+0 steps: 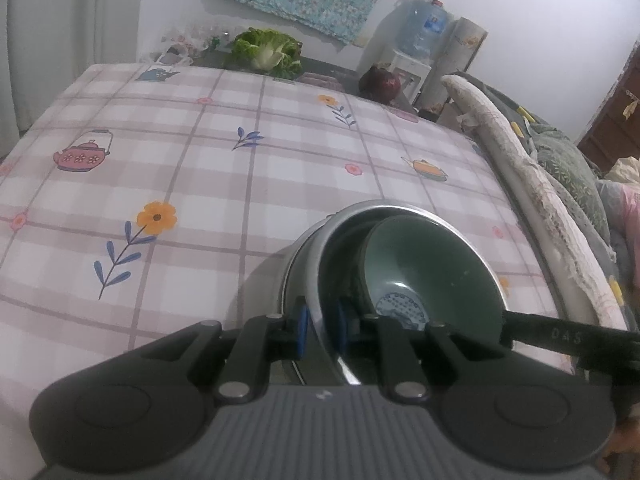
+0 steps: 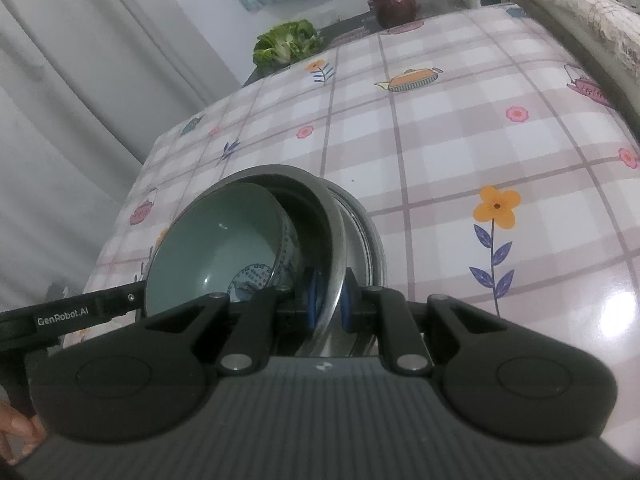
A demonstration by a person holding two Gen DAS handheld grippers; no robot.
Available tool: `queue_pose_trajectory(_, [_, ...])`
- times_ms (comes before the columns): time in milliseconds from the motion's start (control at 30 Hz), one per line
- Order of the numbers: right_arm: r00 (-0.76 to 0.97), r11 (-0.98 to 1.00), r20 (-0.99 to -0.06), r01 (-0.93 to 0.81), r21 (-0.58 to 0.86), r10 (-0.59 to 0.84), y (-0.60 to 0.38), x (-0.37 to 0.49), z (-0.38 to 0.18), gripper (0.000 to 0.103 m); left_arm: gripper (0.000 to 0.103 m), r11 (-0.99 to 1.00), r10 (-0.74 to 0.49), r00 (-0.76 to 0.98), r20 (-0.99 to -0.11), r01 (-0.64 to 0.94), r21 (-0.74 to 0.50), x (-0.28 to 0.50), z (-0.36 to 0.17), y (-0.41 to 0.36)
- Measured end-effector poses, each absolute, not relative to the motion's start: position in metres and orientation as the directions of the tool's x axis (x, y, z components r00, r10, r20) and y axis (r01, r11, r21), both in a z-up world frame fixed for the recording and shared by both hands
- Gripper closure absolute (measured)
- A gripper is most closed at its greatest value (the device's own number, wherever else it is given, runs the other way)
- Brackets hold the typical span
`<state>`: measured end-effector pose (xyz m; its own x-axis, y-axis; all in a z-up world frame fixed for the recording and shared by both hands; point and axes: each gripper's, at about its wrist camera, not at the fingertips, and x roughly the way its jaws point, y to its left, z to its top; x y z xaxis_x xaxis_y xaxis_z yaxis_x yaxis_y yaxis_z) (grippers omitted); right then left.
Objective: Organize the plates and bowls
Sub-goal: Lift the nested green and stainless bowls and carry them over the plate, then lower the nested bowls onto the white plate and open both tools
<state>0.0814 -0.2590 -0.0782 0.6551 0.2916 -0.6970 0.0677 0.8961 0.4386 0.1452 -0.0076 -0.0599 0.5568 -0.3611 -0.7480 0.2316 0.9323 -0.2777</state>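
A steel bowl (image 1: pixel 316 248) stands on the checked tablecloth (image 1: pixel 200 160) with a green ceramic bowl (image 1: pixel 432 264) tilted inside it. My left gripper (image 1: pixel 322 330) is shut on the steel bowl's near rim, one blue pad on each side. In the right wrist view the same steel bowl (image 2: pixel 336 216) holds the green bowl (image 2: pixel 216 248), and my right gripper (image 2: pixel 330 300) is shut on the steel rim from the opposite side. A further steel rim (image 2: pixel 370 236) shows just beyond it. Each gripper's black arm shows in the other's view.
A cabbage (image 1: pixel 266 50) and a red onion (image 1: pixel 380 82) sit beyond the far table edge. A water bottle (image 1: pixel 424 26) stands behind. Folded bedding (image 1: pixel 560 168) lines the table's right side. Curtains (image 2: pixel 80 100) hang at the left.
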Motion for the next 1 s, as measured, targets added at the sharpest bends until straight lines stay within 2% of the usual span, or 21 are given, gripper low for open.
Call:
queue_pose_trajectory(167, [0.655, 0.895, -0.695, 0.063, 0.442, 0.297, -0.258, 0.077, -0.078, 0.09, 0.087, 0.935, -0.354, 0.564, -0.746, 0.234, -0.267, 0.142, -0.058, -0.008])
queue_pose_trajectory(267, [0.654, 0.896, -0.697, 0.068, 0.44, 0.293, -0.257, 0.076, -0.077, 0.09, 0.082, 0.939, -0.343, 0.578, -0.741, 0.234, -0.252, 0.139, -0.055, -0.008])
queue_pose_trajectory(333, [0.659, 0.904, -0.699, 0.064, 0.422, 0.279, -0.254, 0.074, -0.075, 0.088, 0.069, 0.947, -0.319, 0.599, -0.734, 0.225, -0.228, 0.136, -0.051, -0.008])
queue_pose_trajectory(400, [0.668, 0.919, -0.701, 0.065, 0.39, 0.25, -0.251, 0.071, -0.072, 0.083, 0.052, 0.955, -0.295, 0.626, -0.722, 0.216, -0.202, 0.133, -0.047, -0.005])
queue_pose_trajectory(500, [0.683, 0.92, -0.69, 0.065, 0.386, 0.241, -0.253, 0.062, -0.067, 0.081, 0.04, 0.956, -0.293, 0.645, -0.706, 0.217, -0.199, 0.127, -0.04, 0.0])
queue_pose_trajectory(567, [0.695, 0.915, -0.677, 0.071, 0.398, 0.241, -0.255, 0.055, -0.064, 0.073, 0.036, 0.958, -0.284, 0.659, -0.696, 0.218, -0.185, 0.121, -0.036, 0.003])
queue_pose_trajectory(633, [0.714, 0.924, -0.671, 0.093, 0.372, 0.198, -0.257, 0.045, -0.058, 0.039, 0.032, 0.963, -0.266, 0.681, -0.682, 0.217, -0.159, 0.113, -0.031, 0.004])
queue_pose_trajectory(700, [0.735, 0.931, -0.656, 0.097, 0.353, 0.172, -0.257, 0.035, -0.053, 0.026, 0.024, 0.967, -0.251, 0.705, -0.663, 0.219, -0.133, 0.102, -0.024, 0.005])
queue_pose_trajectory(833, [0.763, 0.933, -0.628, 0.098, 0.346, 0.153, -0.259, 0.011, -0.041, 0.013, 0.01, 0.971, -0.225, 0.756, -0.615, 0.227, -0.076, 0.079, -0.01, 0.007])
queue_pose_trajectory(900, [0.777, 0.944, -0.617, 0.1, 0.316, 0.124, -0.256, -0.003, -0.035, 0.01, 0.0, 0.972, -0.214, 0.779, -0.59, 0.228, -0.051, 0.066, -0.003, 0.009])
queue_pose_trajectory(967, [0.788, 0.955, -0.607, 0.091, 0.282, 0.104, -0.252, -0.016, -0.029, 0.007, 0.0, 0.969, -0.217, 0.783, -0.584, 0.246, -0.03, 0.057, 0.002, 0.009])
queue_pose_trajectory(1000, [0.791, 0.96, -0.604, 0.084, 0.267, 0.098, -0.249, -0.022, -0.026, 0.001, 0.0, 0.966, -0.225, 0.778, -0.587, 0.258, -0.028, 0.053, 0.004, 0.01])
